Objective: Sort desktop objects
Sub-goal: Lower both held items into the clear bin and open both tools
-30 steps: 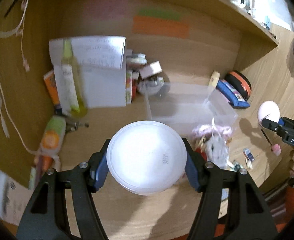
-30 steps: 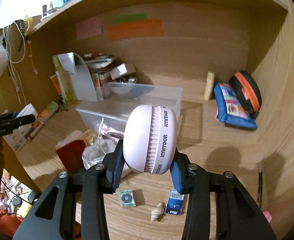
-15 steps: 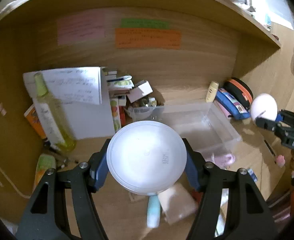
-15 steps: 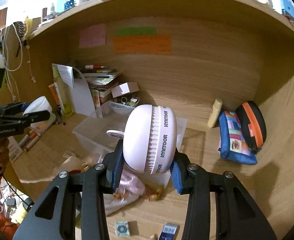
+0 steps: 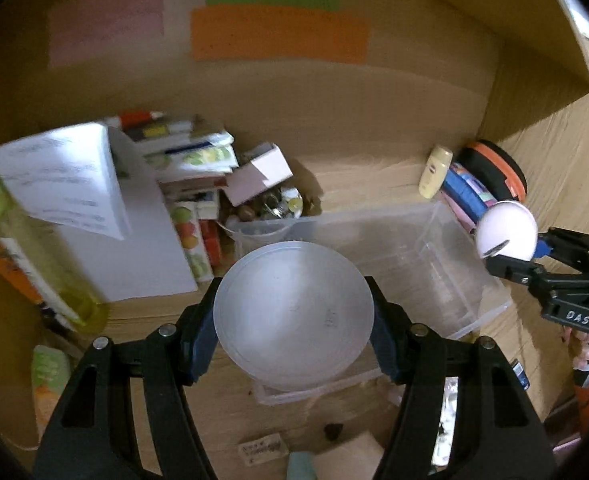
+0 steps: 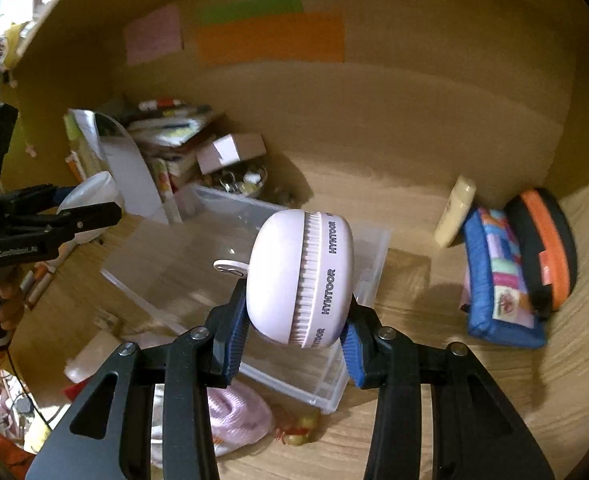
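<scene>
My left gripper (image 5: pixel 293 338) is shut on a round white plastic tub (image 5: pixel 293 314), its blue pads pressing both sides. It hangs over the near end of a clear plastic bin (image 5: pixel 446 264) on the wooden desk. My right gripper (image 6: pixel 294 340) is shut on a pale pink round fan marked HYNTOOR (image 6: pixel 300 276), held above the same clear bin (image 6: pixel 198 256). In the left wrist view the right gripper (image 5: pixel 534 256) shows at the right edge with the pink fan (image 5: pixel 506 236). In the right wrist view the left gripper (image 6: pixel 74 216) shows at the left with the white tub (image 6: pixel 90 192).
Books, papers and a small box (image 5: pixel 262 172) are piled at the back left, with a yellow-green bottle (image 5: pixel 34 248) beside them. A cream tube (image 6: pixel 454 212), a blue pouch (image 6: pixel 498 280) and an orange-black case (image 6: pixel 546 252) lean at the back right. A pink cloth (image 6: pixel 234 416) lies by the bin's near edge.
Both grippers have moved forward toward the back wall, and the clear bin now lies under them. The tub and the fan stay gripped as before.
</scene>
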The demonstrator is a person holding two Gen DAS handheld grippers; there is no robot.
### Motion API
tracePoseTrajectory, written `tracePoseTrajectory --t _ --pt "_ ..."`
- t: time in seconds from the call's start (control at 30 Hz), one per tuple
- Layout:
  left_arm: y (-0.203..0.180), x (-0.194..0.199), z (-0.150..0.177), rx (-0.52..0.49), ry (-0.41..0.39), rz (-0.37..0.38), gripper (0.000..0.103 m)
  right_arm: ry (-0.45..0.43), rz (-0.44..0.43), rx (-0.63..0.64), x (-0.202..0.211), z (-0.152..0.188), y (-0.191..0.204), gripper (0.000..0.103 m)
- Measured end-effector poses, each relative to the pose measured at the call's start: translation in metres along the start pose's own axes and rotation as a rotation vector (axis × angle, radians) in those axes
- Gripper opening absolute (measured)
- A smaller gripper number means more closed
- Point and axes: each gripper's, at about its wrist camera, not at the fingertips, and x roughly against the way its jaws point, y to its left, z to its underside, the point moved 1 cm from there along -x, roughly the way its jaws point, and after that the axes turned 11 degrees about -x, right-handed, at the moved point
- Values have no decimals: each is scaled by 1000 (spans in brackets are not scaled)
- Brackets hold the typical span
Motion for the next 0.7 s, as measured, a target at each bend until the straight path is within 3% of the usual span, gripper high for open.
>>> tracePoseTrajectory --t 0.7 --pt "-27 -97 -11 -136 195 70 65 185 14 95 -79 -8 11 37"
